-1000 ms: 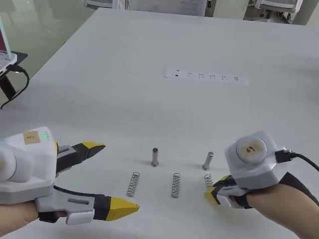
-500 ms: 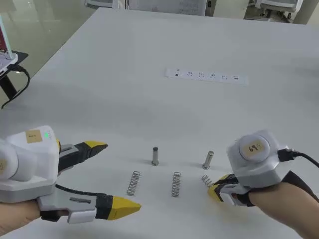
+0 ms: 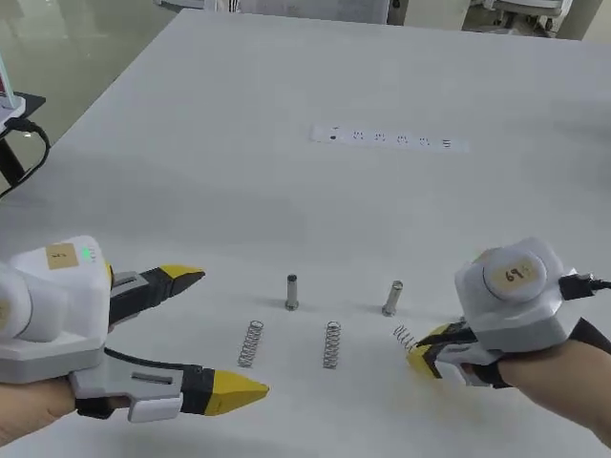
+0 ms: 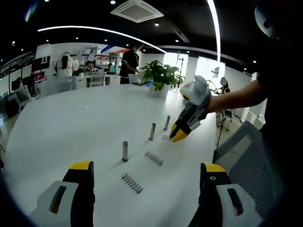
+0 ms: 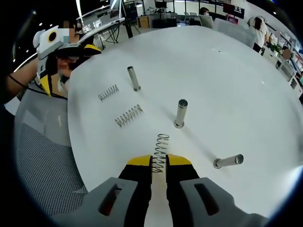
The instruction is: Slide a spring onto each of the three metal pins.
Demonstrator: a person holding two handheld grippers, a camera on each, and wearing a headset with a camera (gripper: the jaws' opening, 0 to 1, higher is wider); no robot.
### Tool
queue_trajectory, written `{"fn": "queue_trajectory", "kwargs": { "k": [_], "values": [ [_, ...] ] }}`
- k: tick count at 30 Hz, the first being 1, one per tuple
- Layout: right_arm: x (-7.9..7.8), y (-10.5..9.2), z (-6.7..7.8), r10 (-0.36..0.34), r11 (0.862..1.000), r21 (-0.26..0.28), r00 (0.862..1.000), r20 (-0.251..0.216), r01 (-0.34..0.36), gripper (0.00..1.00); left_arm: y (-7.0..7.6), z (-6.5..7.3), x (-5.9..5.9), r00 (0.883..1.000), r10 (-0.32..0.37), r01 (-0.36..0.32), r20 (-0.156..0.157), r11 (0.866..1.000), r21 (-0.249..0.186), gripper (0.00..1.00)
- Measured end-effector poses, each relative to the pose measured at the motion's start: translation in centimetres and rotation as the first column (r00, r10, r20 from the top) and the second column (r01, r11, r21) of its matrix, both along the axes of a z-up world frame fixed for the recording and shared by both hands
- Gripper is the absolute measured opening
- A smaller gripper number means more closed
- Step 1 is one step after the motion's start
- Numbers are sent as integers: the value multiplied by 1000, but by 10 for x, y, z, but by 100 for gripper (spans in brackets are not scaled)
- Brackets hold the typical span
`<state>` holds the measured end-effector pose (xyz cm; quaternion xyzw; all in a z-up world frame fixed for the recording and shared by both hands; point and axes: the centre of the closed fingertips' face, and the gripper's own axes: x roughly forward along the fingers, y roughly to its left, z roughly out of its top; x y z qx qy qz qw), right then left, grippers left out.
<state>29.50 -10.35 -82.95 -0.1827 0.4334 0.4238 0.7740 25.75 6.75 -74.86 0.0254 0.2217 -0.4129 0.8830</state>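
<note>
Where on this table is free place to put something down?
Free: the table between the pins and the power strip. Crowded: the near edge, where springs lie between left gripper and right gripper.

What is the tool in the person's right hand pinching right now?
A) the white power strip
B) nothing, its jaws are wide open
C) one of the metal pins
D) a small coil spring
D: in the right gripper view, the right gripper has its yellow-tipped jaws shut on one end of a spring, which sticks out ahead of them over the table.
</note>
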Motion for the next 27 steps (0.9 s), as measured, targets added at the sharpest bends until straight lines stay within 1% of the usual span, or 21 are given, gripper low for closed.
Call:
{"fn": "queue_trajectory", "kwargs": {
  "k": [2, 7, 11, 15, 17, 19, 24, 27],
  "values": [
    [0, 0, 2, 7, 1000, 0, 1000, 2, -7, 8, 0, 0, 0, 1000, -1, 1, 2, 1000, 0, 89],
    [0, 0, 11, 52, 999, 3, 998, 30, -53, 8, -2, 1, -1, 1000, -8, 8, 6, 1000, -2, 87],
    [-5, 1, 21, 98, 995, 19, 994, 53, -99, 8, -2, 1, -2, 1000, -7, 7, 5, 1000, -5, 86],
    [-9, -4, 24, 134, 991, 15, 989, 68, -136, 8, -5, 0, -4, 1000, -16, 16, 3, 1000, -2, 86],
    [-9, -7, 25, 135, 991, 12, 988, 71, -136, 8, -6, -1, -5, 1000, -19, 19, -1, 1000, -1, 84],
    [-9, -10, 24, 139, 990, 12, 988, 70, -140, 8, -8, 0, -5, 1000, -20, 20, 2, 1000, -9, 84],
    [-9, -16, 25, 149, 989, 4, 986, 75, -150, 8, -18, 0, -8, 999, -51, 51, -3, 999, -6, 81],
    [-10, -17, 26, 154, 988, 0, 985, 76, -154, 8, -23, 1, -7, 998, -62, 62, 0, 998, -12, 80]
  ]
}}
